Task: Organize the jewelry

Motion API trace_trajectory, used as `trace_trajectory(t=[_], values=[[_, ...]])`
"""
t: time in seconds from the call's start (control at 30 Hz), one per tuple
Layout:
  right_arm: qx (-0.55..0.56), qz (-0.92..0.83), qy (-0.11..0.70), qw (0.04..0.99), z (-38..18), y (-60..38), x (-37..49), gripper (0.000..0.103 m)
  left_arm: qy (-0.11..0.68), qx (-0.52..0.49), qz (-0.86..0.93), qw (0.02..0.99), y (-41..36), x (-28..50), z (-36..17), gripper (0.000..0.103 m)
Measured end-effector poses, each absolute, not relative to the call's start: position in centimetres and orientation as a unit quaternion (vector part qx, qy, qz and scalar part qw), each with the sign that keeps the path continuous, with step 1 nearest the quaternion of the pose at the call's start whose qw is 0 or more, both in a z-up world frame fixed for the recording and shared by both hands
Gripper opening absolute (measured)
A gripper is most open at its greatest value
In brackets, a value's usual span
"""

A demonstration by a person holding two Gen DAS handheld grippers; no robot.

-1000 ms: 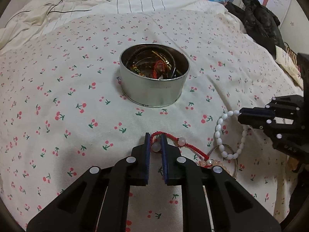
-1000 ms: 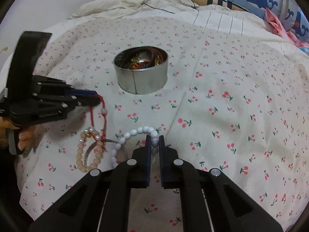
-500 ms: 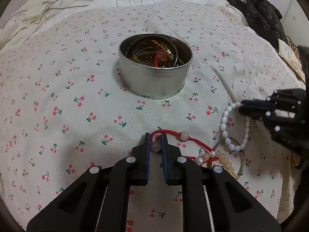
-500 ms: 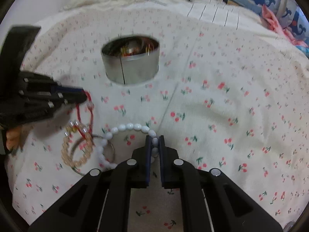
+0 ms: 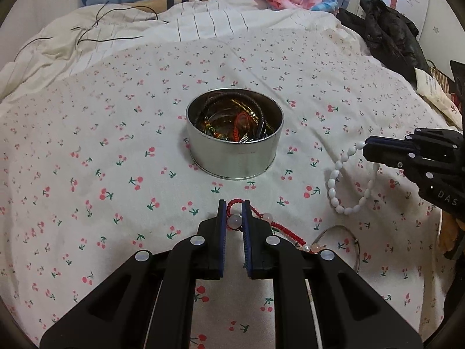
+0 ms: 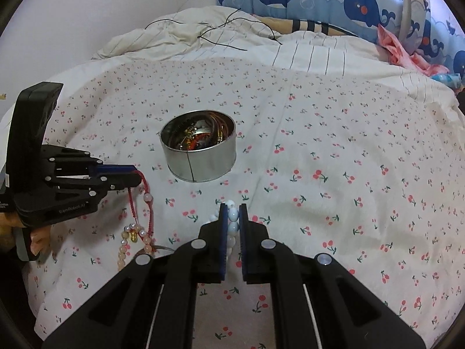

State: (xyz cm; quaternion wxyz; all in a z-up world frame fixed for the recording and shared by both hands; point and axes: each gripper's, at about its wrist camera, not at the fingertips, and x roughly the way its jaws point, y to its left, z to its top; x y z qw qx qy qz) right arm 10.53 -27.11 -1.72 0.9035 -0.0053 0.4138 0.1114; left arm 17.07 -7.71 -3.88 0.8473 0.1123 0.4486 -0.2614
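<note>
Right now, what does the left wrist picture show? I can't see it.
The left hand-held gripper pinches a red cord bracelet above a cherry-print bedsheet. A round tin of jewelry sits ahead; the right hand-held gripper holds a white bead bracelet.

My bed [image 5: 87, 151] under its cherry-print sheet, round tin [image 5: 234, 157] of jewelry mid-sheet, thin metal bangle [image 5: 353, 242] lying near my tongs, striped quilt [image 5: 203, 20] behind

Tin [image 5: 234, 157] contents perhaps tangled chains; metal bangle [image 5: 345, 242] partly hidden.
</note>
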Motion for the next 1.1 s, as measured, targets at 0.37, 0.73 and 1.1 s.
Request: trace_trajectory(t=[0.37,0.73,1.1], values=[[0.017,0.126,0.407,0.904,-1.4,-26.9,10.7,0.008,0.392,0.124,-0.25,0.877,-7.6,16.3,-1.7,0.01],[0.024,0.135,0.396,0.908,-1.0,-26.6,10.6,0.008,0.364,0.134,-0.244,0.889,-7.9,15.8,-0.7,0.01],[0.036,0.14,0.387,0.911,-0.7,-26.7,10.5,0.008,0.368,0.013,-0.284,0.885,-4.8,17.1,1.3,0.01]])
